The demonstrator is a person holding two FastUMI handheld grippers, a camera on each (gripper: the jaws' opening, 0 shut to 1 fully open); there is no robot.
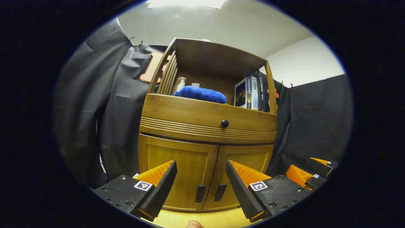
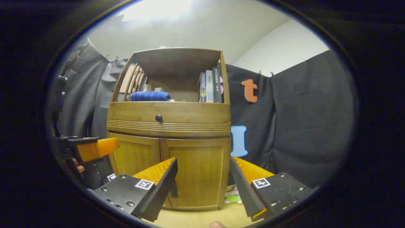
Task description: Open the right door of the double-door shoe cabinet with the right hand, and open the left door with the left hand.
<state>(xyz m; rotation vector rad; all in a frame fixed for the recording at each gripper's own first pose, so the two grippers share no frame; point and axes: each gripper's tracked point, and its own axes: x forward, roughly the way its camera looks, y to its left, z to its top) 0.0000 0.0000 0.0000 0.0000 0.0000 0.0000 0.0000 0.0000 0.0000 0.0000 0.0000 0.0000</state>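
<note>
In the left gripper view my left gripper (image 1: 201, 186) has its fingers spread wide with nothing between them, framing the shoe cabinet (image 1: 207, 126) that stands straight ahead, filling the centre. Both doors are closed. The left door (image 1: 178, 174) sits just above my left finger at about 7 o'clock of the cabinet, the right door (image 1: 245, 167) at about 5 o'clock, and the two dark handles (image 1: 200, 193) hang side by side along the seam, low in the gap between my fingers, apart from them. Above the doors runs a drawer front with a round black knob (image 1: 225, 123). On the open shelf above lie a blue towel (image 1: 201, 94) toward 11 o'clock and a row of books (image 1: 251, 93) upright toward 1 o'clock. My right gripper (image 1: 311, 174) shows at 4 o'clock, near the edge, clear of the cabinet.

In the right gripper view the right gripper (image 2: 202, 186) is likewise spread and empty, pointed at the right door (image 2: 196, 174), which is shut; the left door (image 2: 136, 156) lies toward 9 o'clock. The left gripper (image 2: 91, 148) reaches in at 9 o'clock, short of the cabinet. A small green and pink toy (image 2: 233, 196) rests on the yellow floor (image 2: 190, 217) at the cabinet's foot, around 5 o'clock
</note>
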